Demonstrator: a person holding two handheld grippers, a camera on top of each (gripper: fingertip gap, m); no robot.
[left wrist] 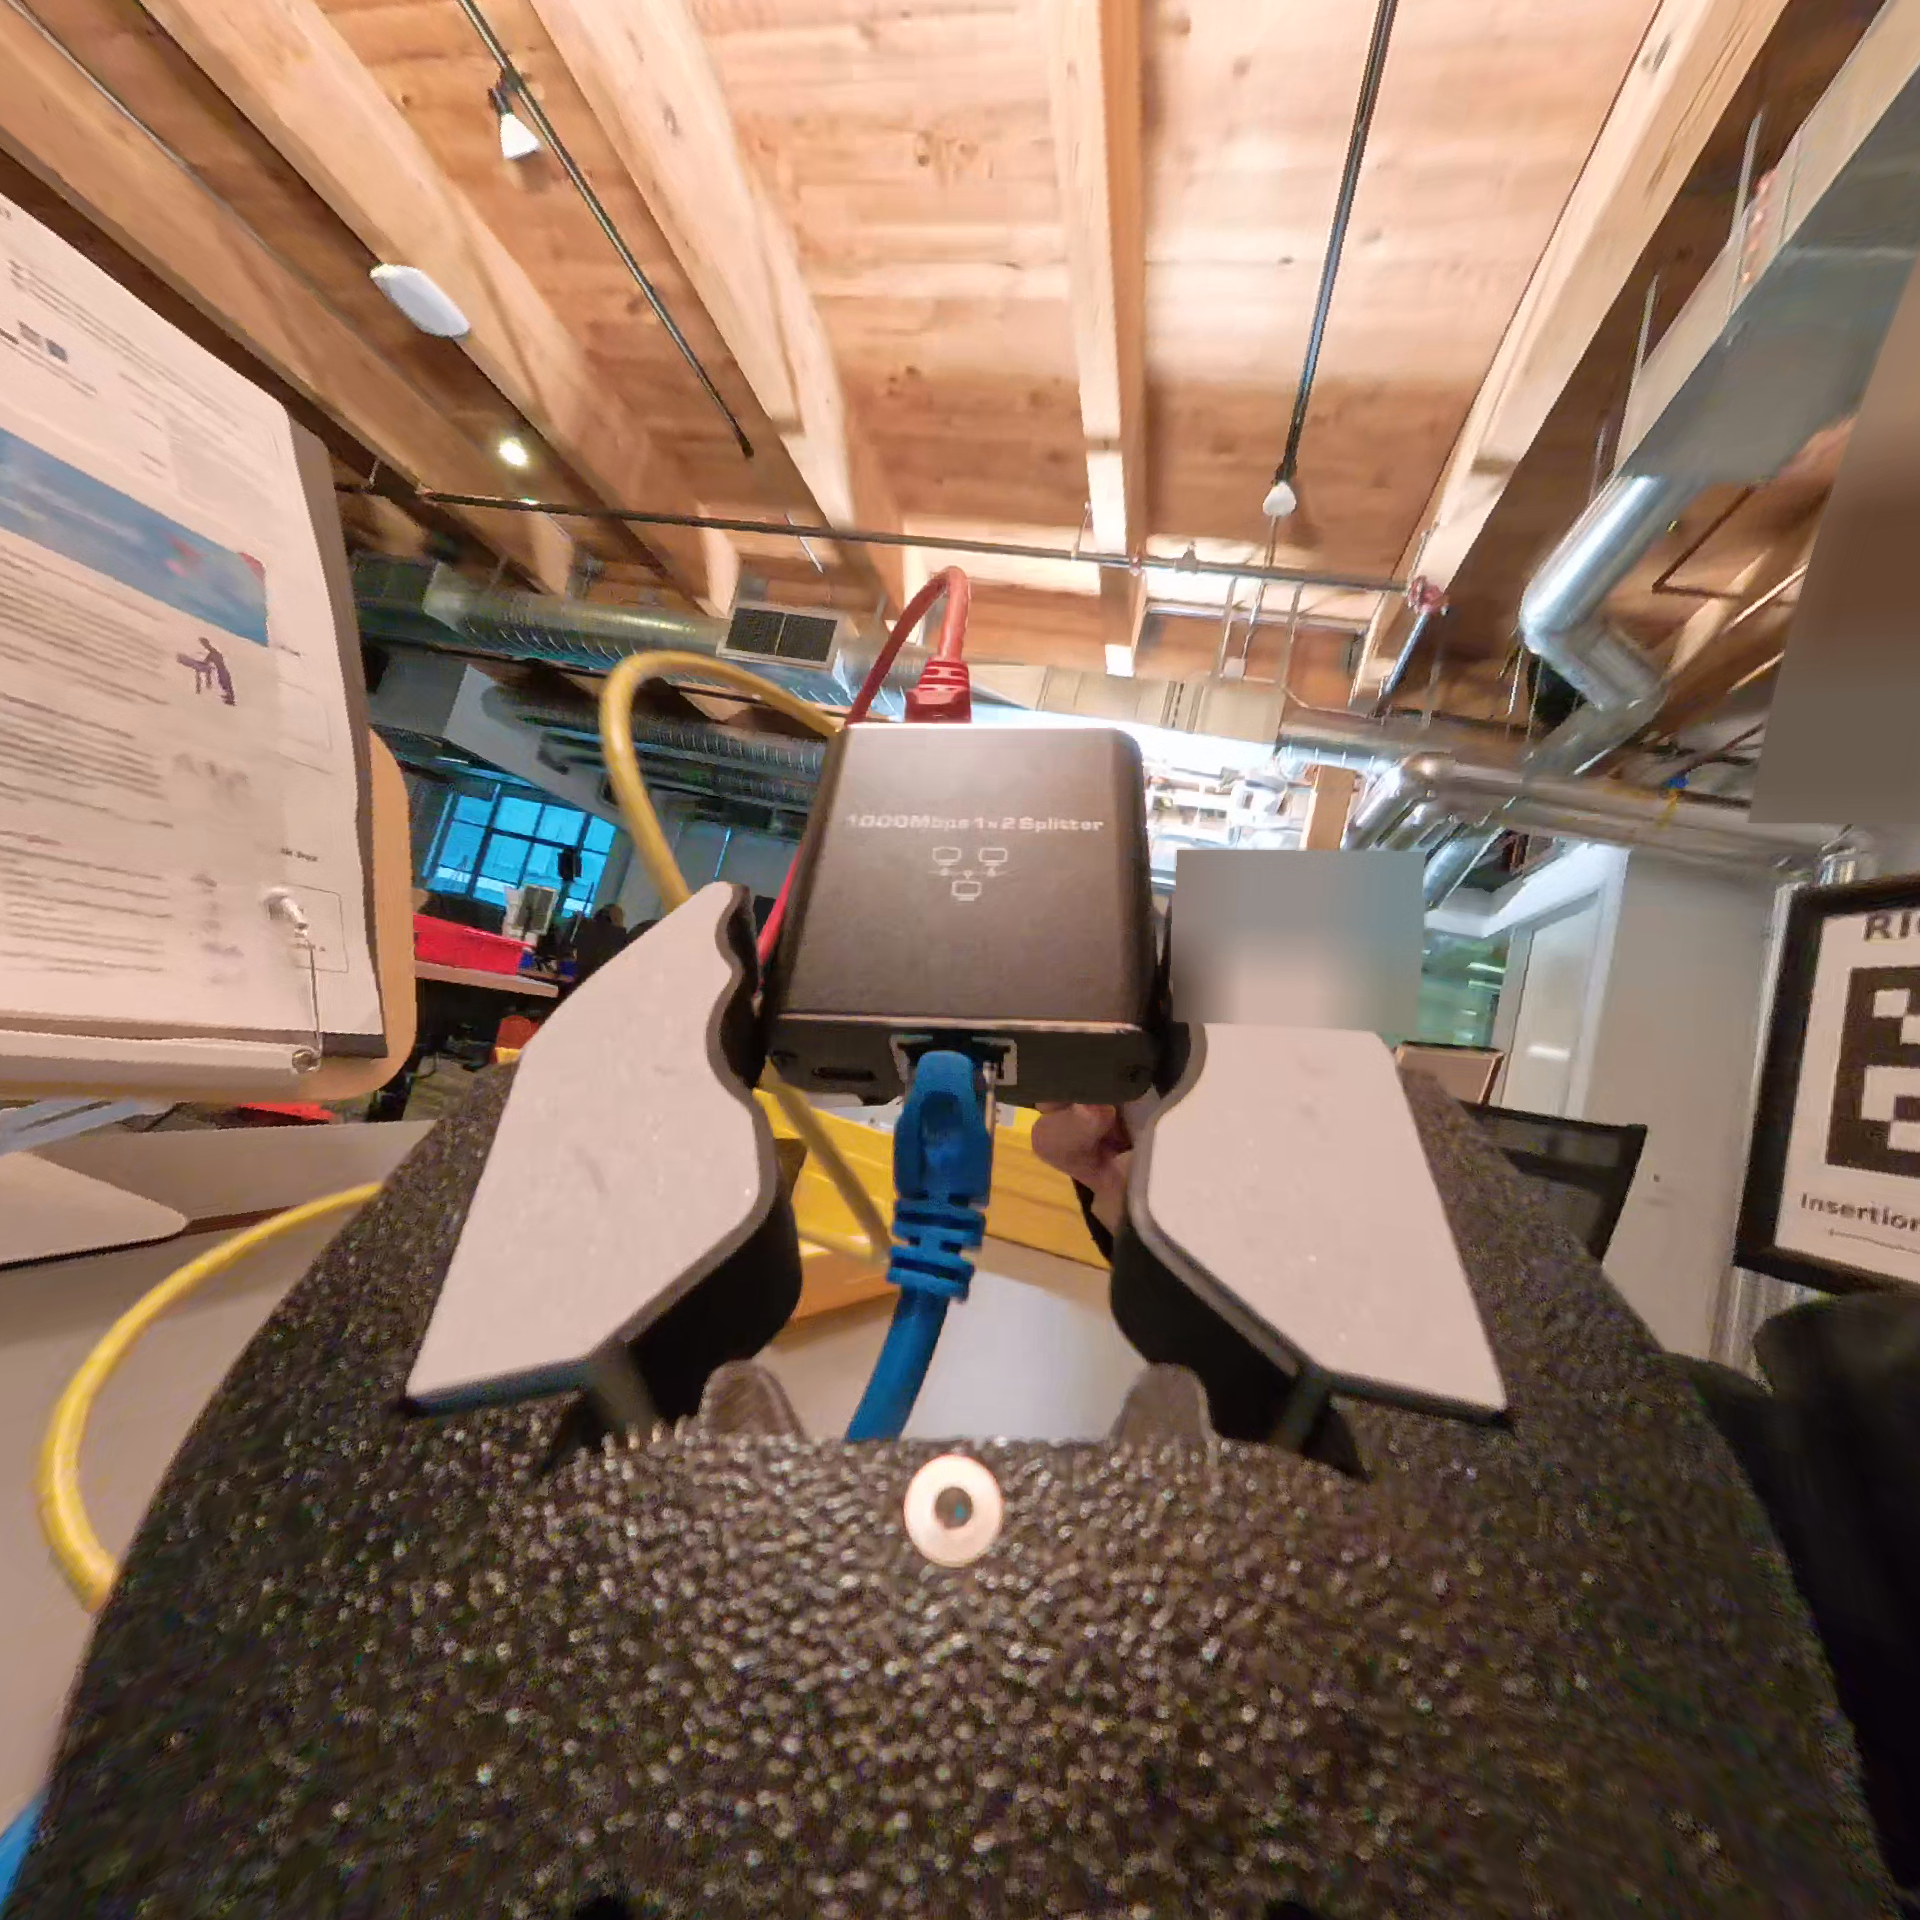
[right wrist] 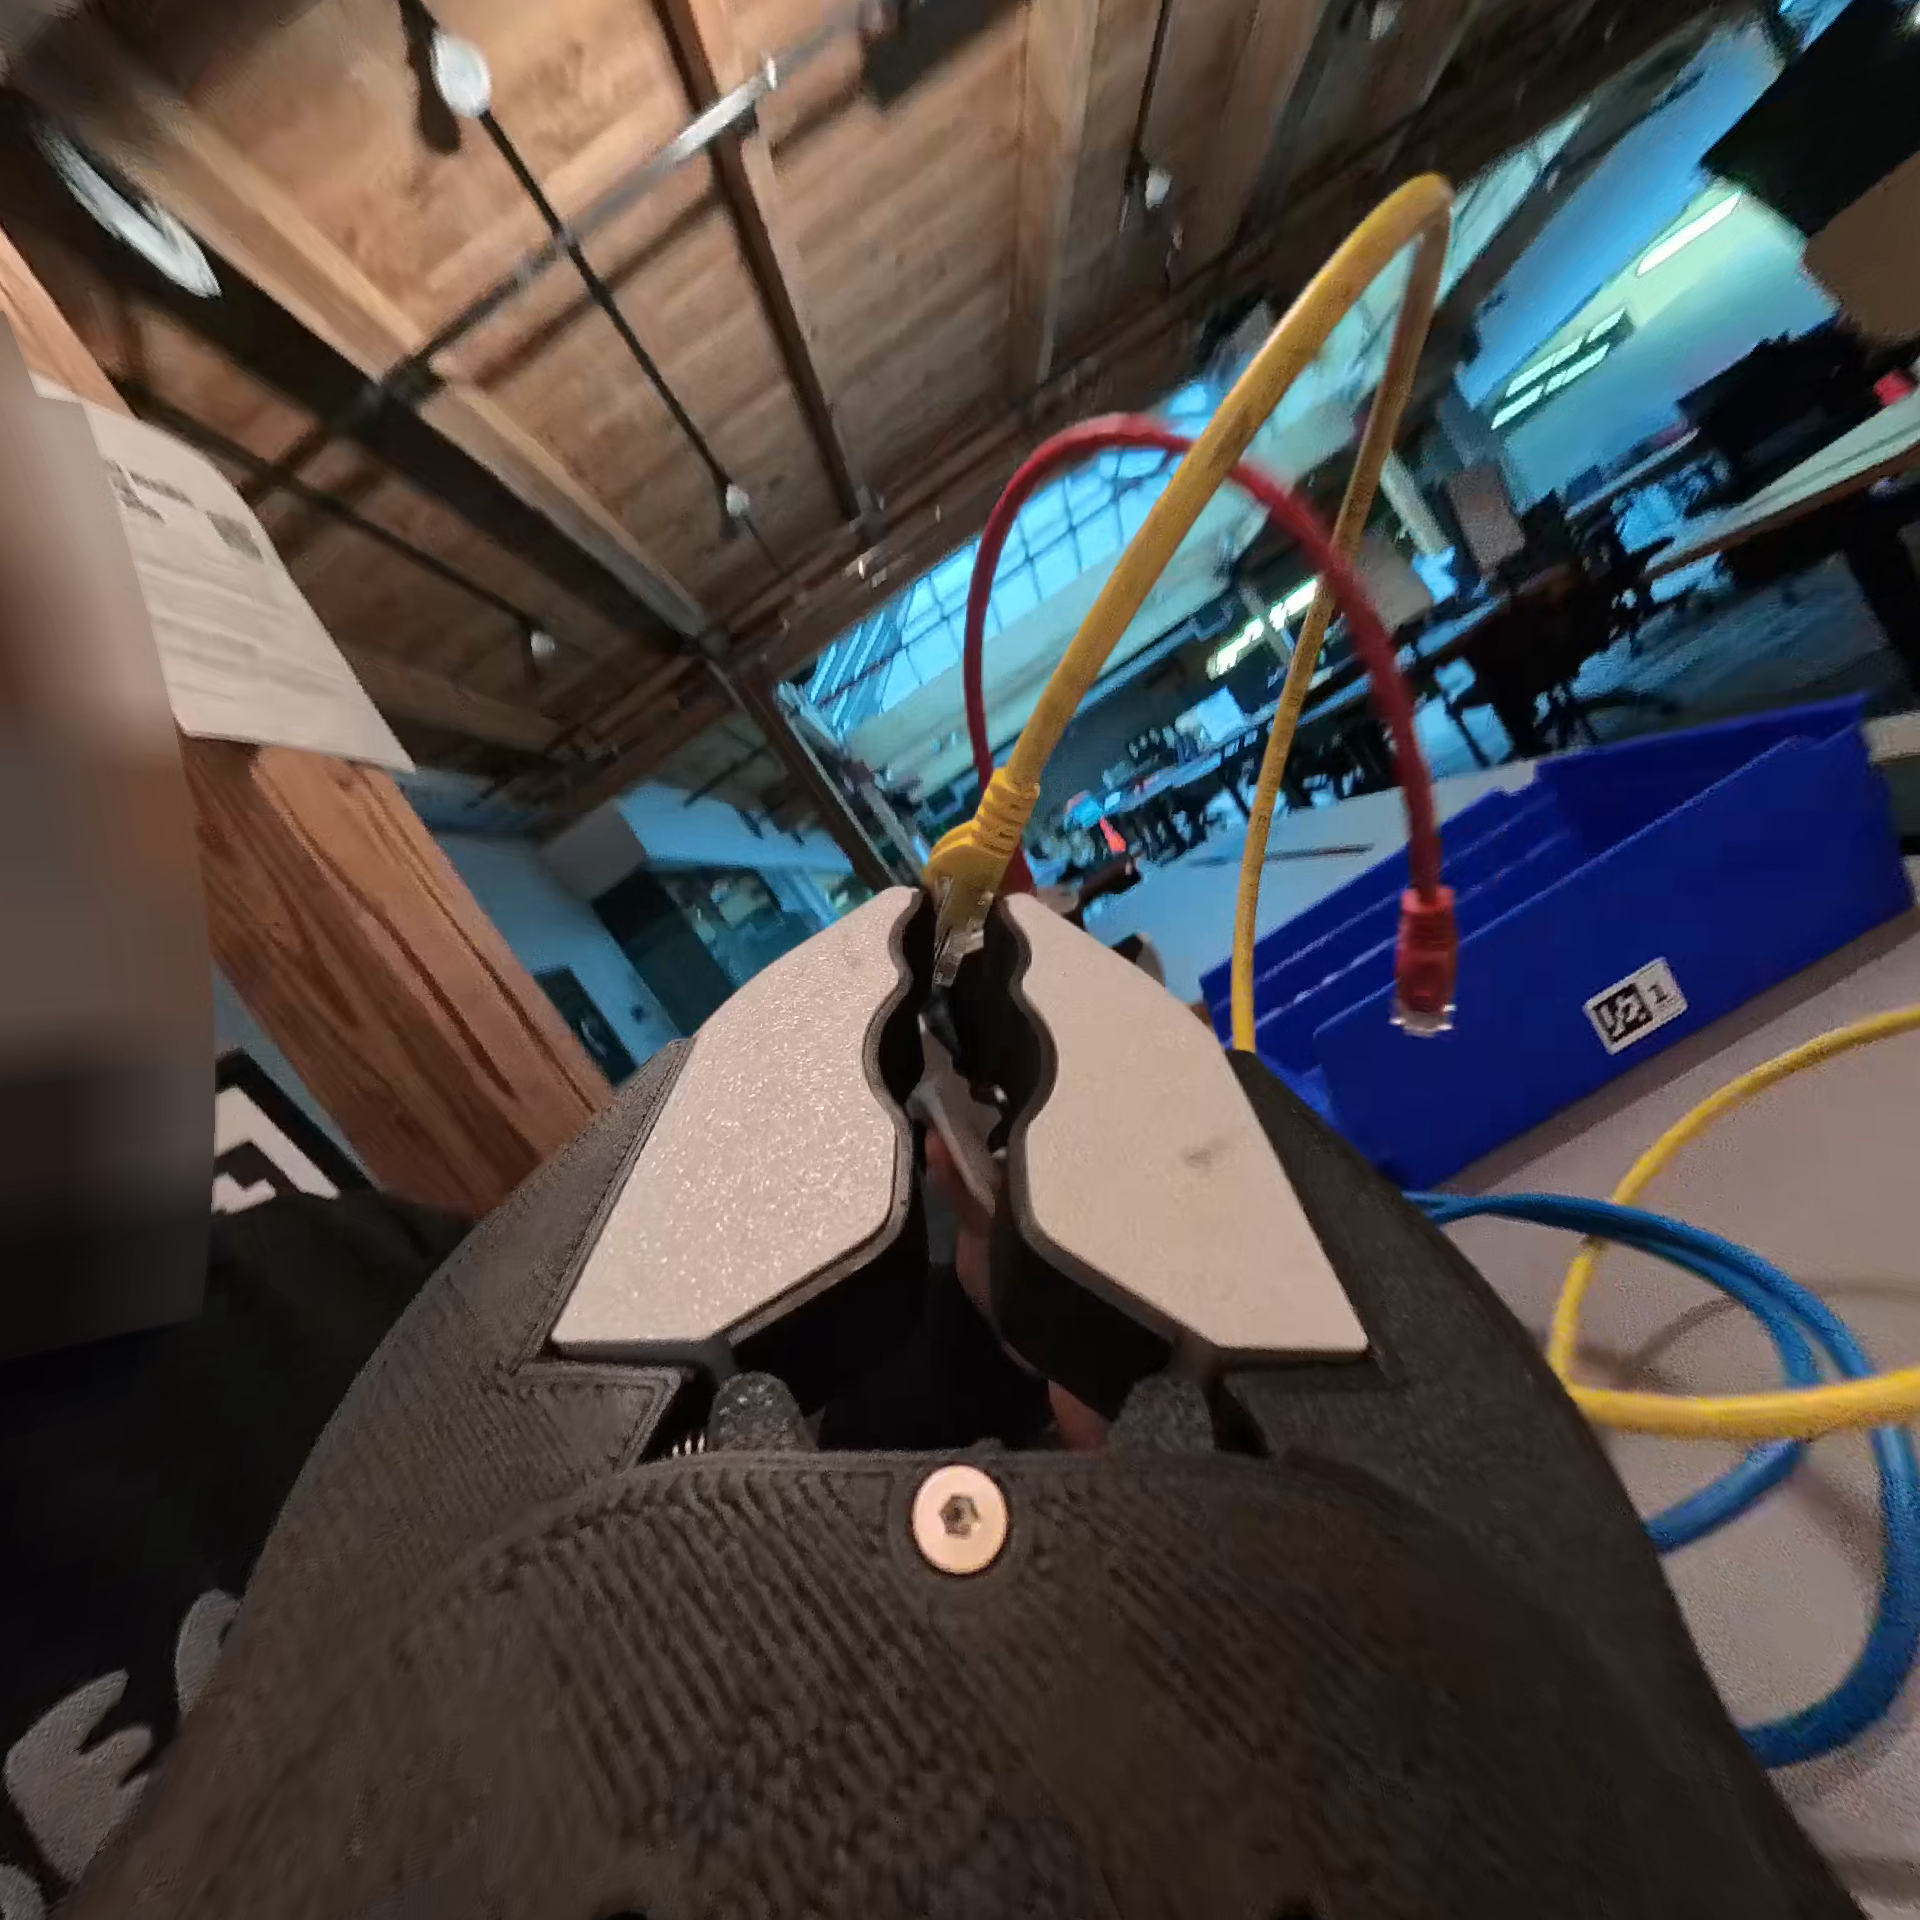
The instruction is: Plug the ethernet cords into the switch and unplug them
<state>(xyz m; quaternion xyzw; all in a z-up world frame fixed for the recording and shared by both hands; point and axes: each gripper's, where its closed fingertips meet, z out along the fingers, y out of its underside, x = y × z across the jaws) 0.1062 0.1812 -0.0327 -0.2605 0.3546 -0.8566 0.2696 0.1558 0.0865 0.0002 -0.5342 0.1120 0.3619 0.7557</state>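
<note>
My left gripper [left wrist: 961,997] is shut on a black switch box [left wrist: 971,883] and holds it up, tilted toward the ceiling. A blue ethernet cord [left wrist: 935,1174] is plugged into the near port. A red cord [left wrist: 940,686] is plugged into the far side. A yellow cord [left wrist: 634,769] loops behind the box. My right gripper [right wrist: 961,935] is shut on the plug of the yellow cord [right wrist: 982,842], which arcs up and right. The red cord [right wrist: 1351,623] shows here with its free plug [right wrist: 1425,961] hanging loose. The blue cord [right wrist: 1766,1299] lies coiled on the table.
A blue bin [right wrist: 1621,935] stands on the table at the right. A printed sheet on a stand [left wrist: 156,675] is at the left. A framed marker card [left wrist: 1849,1081] stands at the right. A wooden post [right wrist: 343,935] rises at the left.
</note>
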